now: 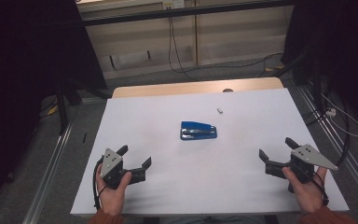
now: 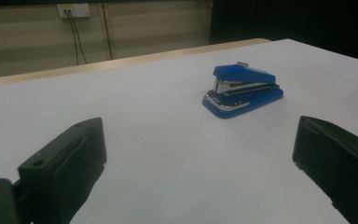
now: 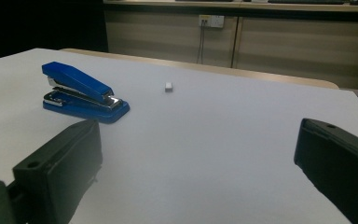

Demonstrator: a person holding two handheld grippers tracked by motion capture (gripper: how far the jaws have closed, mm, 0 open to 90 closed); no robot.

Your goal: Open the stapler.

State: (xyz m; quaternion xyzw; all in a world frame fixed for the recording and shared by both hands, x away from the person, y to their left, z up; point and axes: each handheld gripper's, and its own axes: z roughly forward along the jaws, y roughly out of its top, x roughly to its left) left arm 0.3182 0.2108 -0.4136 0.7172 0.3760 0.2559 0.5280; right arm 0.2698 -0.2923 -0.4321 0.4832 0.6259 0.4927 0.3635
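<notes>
White table (image 1: 135, 196), dim room behind. Nearest, both grippers low over the near edge — left gripper (image 1: 135, 157) and right gripper (image 1: 277, 149), jaws spread wide, nothing between them. Farther in, mid-table and well apart from both: blue stapler (image 1: 198, 130), top arm raised at an angle. Beyond it, small white block (image 1: 220, 110). Likely trouble — pinching the sloped top and snapping it shut, or nudging the stapler so it slides on the smooth sheet.

A small white block (image 1: 220, 110) lies on the white table (image 1: 261, 196).
</notes>
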